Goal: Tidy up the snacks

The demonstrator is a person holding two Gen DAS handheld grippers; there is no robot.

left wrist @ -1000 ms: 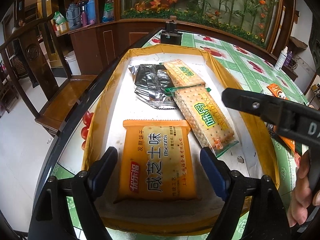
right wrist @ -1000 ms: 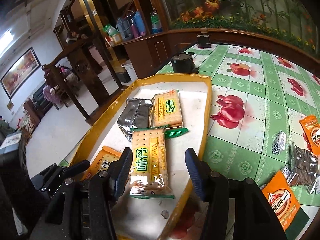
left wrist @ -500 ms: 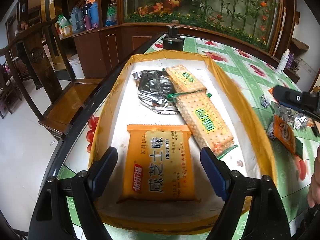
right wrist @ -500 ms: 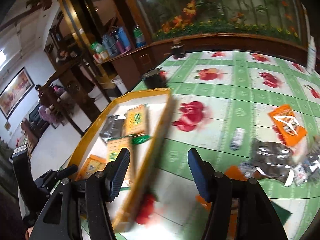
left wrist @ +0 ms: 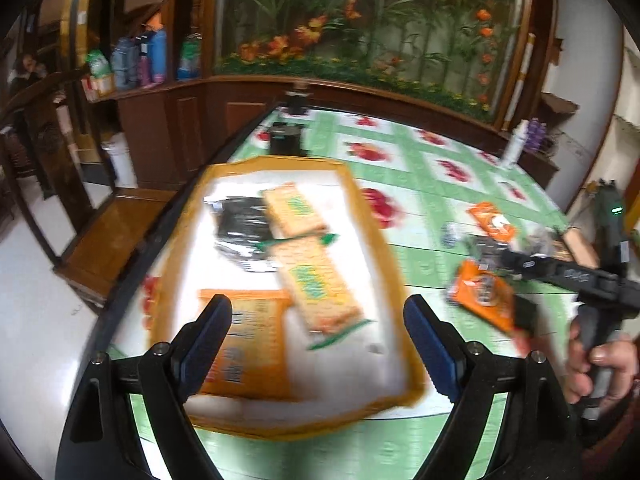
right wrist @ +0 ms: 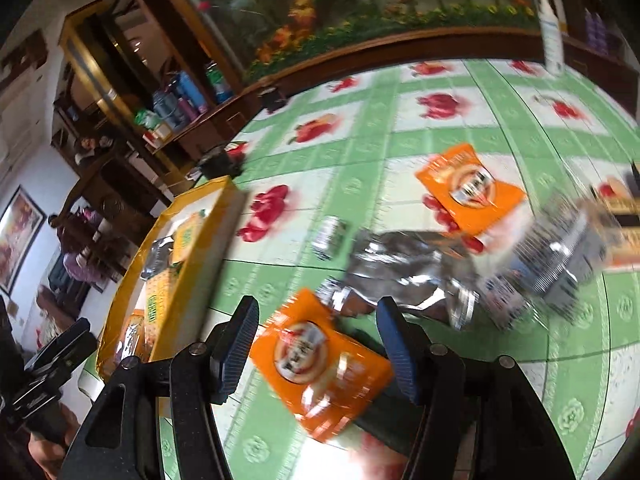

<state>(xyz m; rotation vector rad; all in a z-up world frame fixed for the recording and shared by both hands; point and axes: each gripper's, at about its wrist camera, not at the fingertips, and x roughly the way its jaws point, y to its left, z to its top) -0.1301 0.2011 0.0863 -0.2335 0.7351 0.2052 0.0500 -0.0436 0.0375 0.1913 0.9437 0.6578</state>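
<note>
A yellow-rimmed tray (left wrist: 372, 216) holds an orange biscuit pack (left wrist: 248, 344), two cracker packs (left wrist: 316, 284) and a silver foil pack (left wrist: 240, 228). My left gripper (left wrist: 318, 344) is open and empty above the tray's near end. My right gripper (right wrist: 316, 344) is open, its jaws either side of an orange snack pack (right wrist: 320, 360) lying on the green tablecloth right of the tray (right wrist: 200, 240). That pack also shows in the left wrist view (left wrist: 484, 296). A second orange pack (right wrist: 468, 192) and silver foil packs (right wrist: 404, 272) lie beyond it.
A small wrapped candy (right wrist: 330, 234) lies between tray and foil packs. A dark round container (left wrist: 285, 138) stands past the tray's far end. A white bottle (right wrist: 551, 36) stands at the table's far edge. Wooden chairs and cabinets stand left of the table.
My right gripper has swung right, off the tray, to the loose snacks and now straddles an orange pack. My left gripper has pulled back and risen a little over the tray.
</note>
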